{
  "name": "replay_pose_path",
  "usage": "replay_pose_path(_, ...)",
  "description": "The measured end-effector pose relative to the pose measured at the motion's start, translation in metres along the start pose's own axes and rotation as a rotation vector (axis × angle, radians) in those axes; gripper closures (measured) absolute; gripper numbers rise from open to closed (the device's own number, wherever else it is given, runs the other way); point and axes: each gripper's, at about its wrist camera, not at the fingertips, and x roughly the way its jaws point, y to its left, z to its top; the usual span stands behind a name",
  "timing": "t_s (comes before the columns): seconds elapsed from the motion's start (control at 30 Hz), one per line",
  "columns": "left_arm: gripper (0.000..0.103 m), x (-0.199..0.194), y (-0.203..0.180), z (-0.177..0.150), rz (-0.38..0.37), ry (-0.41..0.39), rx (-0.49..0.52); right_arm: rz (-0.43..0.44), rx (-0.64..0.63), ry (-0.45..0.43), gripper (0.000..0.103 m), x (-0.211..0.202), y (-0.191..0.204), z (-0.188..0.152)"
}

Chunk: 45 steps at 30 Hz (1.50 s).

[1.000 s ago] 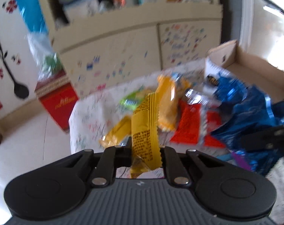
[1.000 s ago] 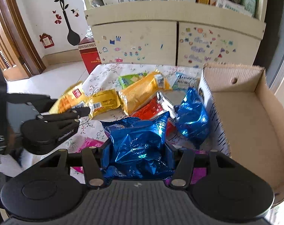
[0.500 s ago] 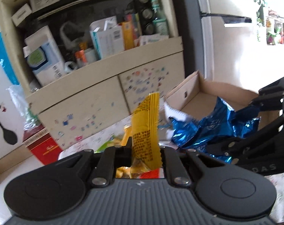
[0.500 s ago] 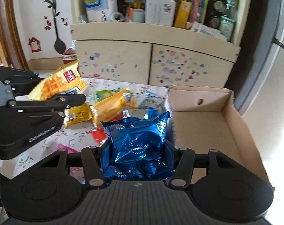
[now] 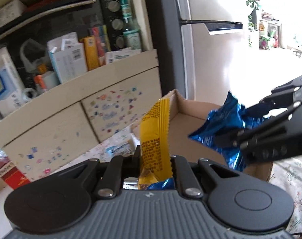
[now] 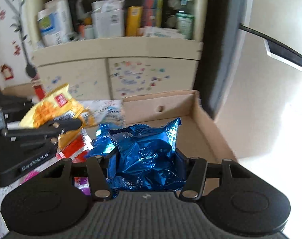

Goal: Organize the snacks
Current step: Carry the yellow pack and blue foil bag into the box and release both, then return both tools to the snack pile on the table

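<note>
My left gripper (image 5: 154,159) is shut on a yellow snack packet (image 5: 155,137), which stands edge-on between its fingers; in the right wrist view the same yellow snack packet (image 6: 53,107) shows its waffle picture beside the left gripper (image 6: 71,126). A shiny blue snack bag (image 6: 149,151) fills my right gripper (image 6: 146,159), which is shut on it. In the left wrist view the blue snack bag (image 5: 220,131) and right gripper (image 5: 228,137) hang over the open cardboard box (image 5: 190,115). The cardboard box (image 6: 190,117) lies straight ahead of the blue bag.
Red, pink and another blue packet (image 6: 75,151) lie on the flowered tablecloth (image 6: 109,109) left of the box. Behind stands a cream cabinet (image 6: 115,65) with cluttered shelves. A dark pillar (image 6: 216,39) and a bright floor are to the right.
Both grippers have risen and swung right, away from the pile of snacks on the table and toward the cardboard box. Each still holds its packet.
</note>
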Motion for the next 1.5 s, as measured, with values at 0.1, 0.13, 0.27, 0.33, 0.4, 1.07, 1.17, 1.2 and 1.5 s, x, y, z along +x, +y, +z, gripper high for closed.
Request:
replay_pose_path(0.1,0.092,0.009,-0.008,0.005,-0.032,0.001,-0.002,-0.025,0.064,-0.006,0.041,-0.001,-0.019,0.002)
replay_pose_path(0.13,0.092,0.012,-0.011,0.007,-0.043,-0.001,0.0,-0.029,0.087,-0.007,0.041,0.001,-0.026,0.003)
replay_pose_path(0.27,0.092,0.024,-0.024,0.014,-0.083,-0.007,0.01,-0.043,0.196,-0.004,0.041,0.002,-0.048,0.004)
replay_pose_path(0.33,0.092,0.032,-0.031,0.016,-0.106,-0.005,0.008,-0.052,0.253,-0.001,0.041,0.003,-0.058,0.004)
replay_pose_path(0.4,0.092,0.04,-0.038,0.019,-0.129,0.002,0.002,-0.056,0.309,0.007,0.041,0.005,-0.066,0.003)
replay_pose_path(1.07,0.017,0.058,-0.048,0.029,-0.159,0.052,-0.082,-0.11,0.418,0.004,0.019,0.01,-0.084,0.0)
replay_pose_path(1.17,0.015,0.053,-0.032,0.027,-0.141,0.087,-0.126,-0.07,0.399,0.008,0.019,0.012,-0.079,-0.001)
replay_pose_path(1.2,0.015,0.051,-0.026,0.026,-0.133,0.097,-0.138,-0.051,0.395,0.011,0.019,0.012,-0.077,-0.002)
replay_pose_path(1.5,0.012,0.028,0.025,0.013,-0.048,0.133,-0.201,0.088,0.286,0.018,0.019,0.011,-0.045,-0.001)
